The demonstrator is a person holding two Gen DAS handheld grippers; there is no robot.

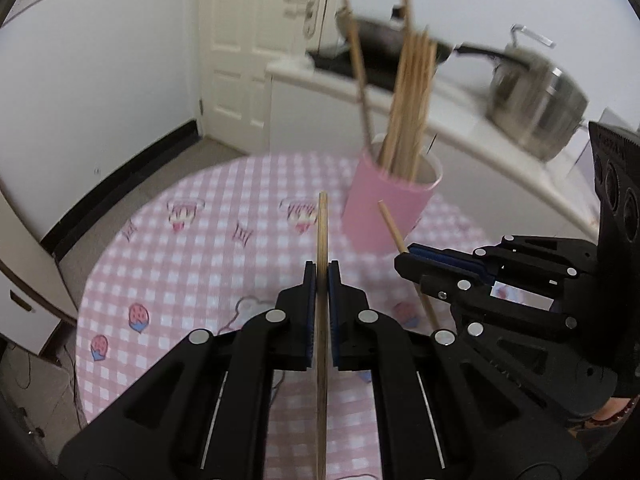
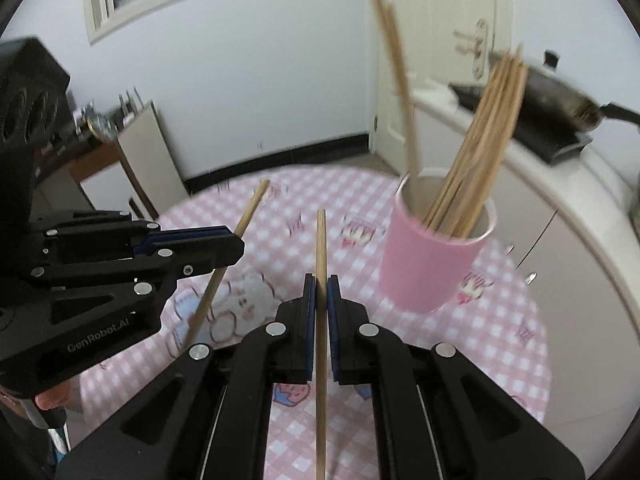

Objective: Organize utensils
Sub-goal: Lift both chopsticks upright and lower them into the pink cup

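Round table point(image 1: 168, 280) under pink checked cloth, edge curving left and far; floor beyond, white counter point(image 1: 460, 120) close behind on right. Cloth mostly bare ahead of grippers. Left gripper point(image 1: 322, 276) clamped on one wooden chopstick point(image 1: 322, 232); "GenRobot.AI" printed on its body in right view. Right gripper point(image 2: 321, 288) clamped on second chopstick point(image 2: 321, 240). Pink cup point(image 2: 432, 264) upright on table, far right, holding chopstick bundle point(image 2: 476, 152).

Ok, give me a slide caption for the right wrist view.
Right claw shut on a chopstick, left claw holding another, pink cup of chopsticks ahead.
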